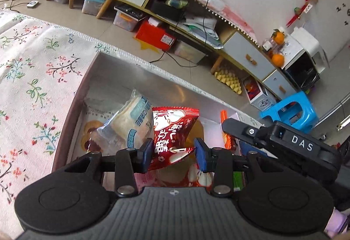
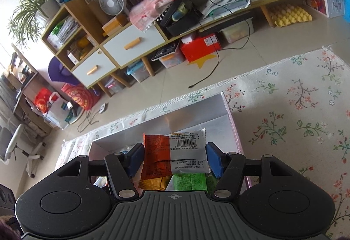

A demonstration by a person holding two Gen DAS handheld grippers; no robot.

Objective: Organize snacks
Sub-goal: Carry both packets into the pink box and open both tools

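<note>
A silver-lined box [image 1: 131, 73] stands on the flowered tablecloth and holds snacks. My left gripper [image 1: 174, 153] is shut on a red snack packet [image 1: 172, 130] with white characters, held over the box. A clear bread packet [image 1: 131, 124] with blue print leans to its left inside the box. My right gripper [image 2: 175, 158] is shut on an orange and silver snack packet [image 2: 175, 152], barcode side up, over the same box [image 2: 196, 113]. Green [image 2: 190, 182] and yellow [image 2: 153, 184] packets lie under it. The right gripper's body also shows in the left wrist view [image 1: 284, 143].
The flowered tablecloth [image 1: 32, 78] spreads to the left of the box and, in the right wrist view, to its right [image 2: 295, 108]. Beyond the table edge are a tiled floor, a low cabinet [image 2: 153, 38] with drawers, storage boxes, a black cable [image 2: 216, 62] and a blue stool [image 1: 291, 113].
</note>
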